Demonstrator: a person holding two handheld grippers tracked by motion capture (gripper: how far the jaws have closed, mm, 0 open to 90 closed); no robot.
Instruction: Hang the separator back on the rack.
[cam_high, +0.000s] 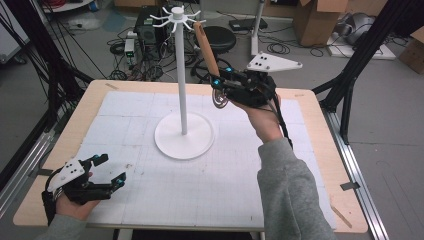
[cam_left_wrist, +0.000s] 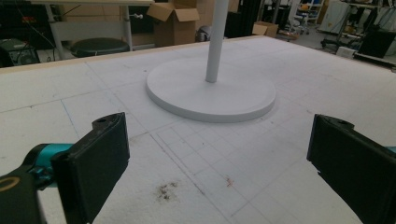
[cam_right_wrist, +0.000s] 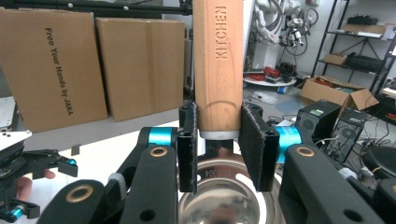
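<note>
Left gripper (cam_high: 107, 170) low, jaws apart; right gripper (cam_high: 220, 86) raised (clamping ladle (cam_high: 207, 50)).

A light brown wooden handle stamped KITCHEN (cam_right_wrist: 218, 60) is joined to a shiny silver metal head (cam_right_wrist: 224, 196). A plain white round-based stand (cam_high: 184, 134) is set on a white mat ruled with a faint grid (cam_high: 210, 185), bordered by pale wood.

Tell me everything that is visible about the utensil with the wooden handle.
The utensil has a light brown wooden handle with the word KITCHEN on it, a pale band at the handle's lower end, and a shiny metal head with openings. The right hand-held gripper is shut on the handle's lower end. It is held above the table, handle up and tilted toward the top of the white stand, head hanging below the jaws.
</note>
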